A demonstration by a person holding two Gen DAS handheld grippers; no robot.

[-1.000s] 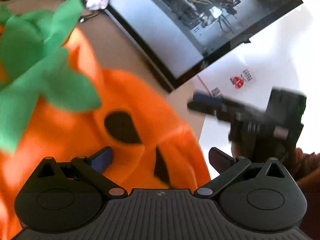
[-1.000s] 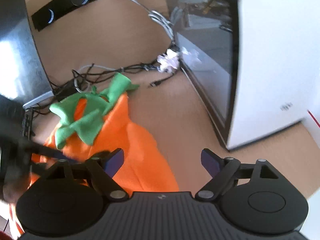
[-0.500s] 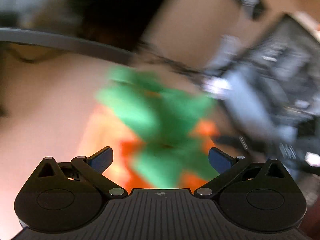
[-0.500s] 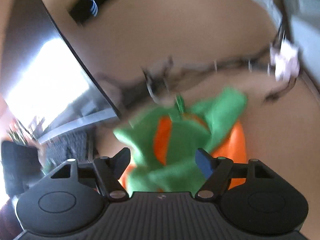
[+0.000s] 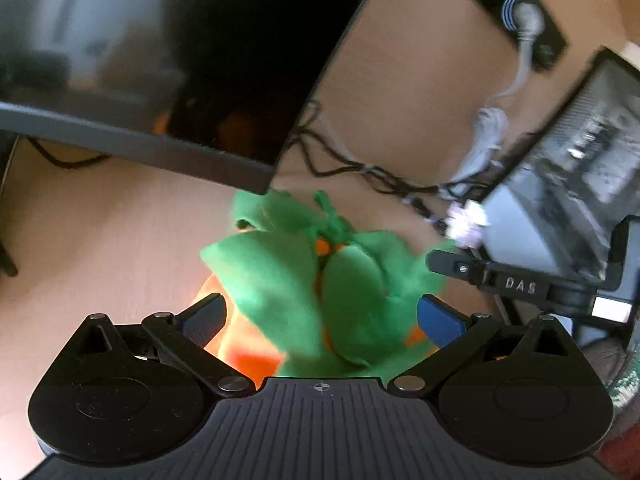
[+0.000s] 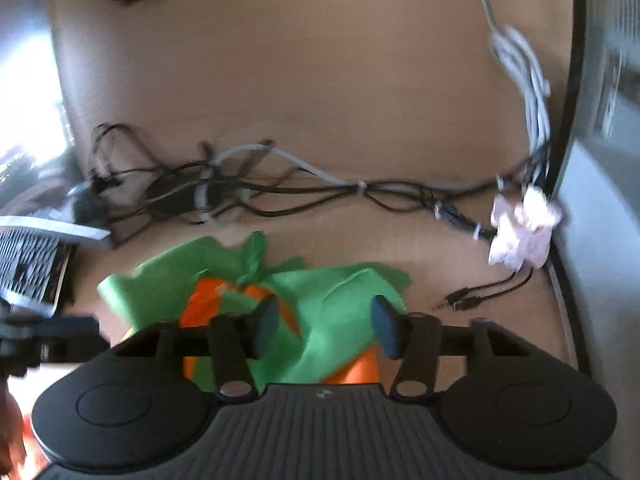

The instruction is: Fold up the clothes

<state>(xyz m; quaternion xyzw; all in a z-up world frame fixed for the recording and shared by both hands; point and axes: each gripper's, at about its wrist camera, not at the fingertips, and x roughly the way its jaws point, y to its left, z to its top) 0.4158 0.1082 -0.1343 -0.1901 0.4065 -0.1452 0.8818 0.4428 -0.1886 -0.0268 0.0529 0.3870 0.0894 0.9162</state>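
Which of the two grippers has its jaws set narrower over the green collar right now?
The right gripper: its jaws have just been closing around the green collar, while the left gripper stands wide open.

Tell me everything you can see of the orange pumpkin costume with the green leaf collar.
The orange pumpkin costume looks like soft fleece, its top ringed by green felt-like leaf flaps with a small knotted green stem. It lies crumpled on the tan wooden desk, near the tangled black and grey cables. Both tongs straddle the collar: the left tongs wide open, the right tongs just closing around a green flap, pads not visibly pressing.
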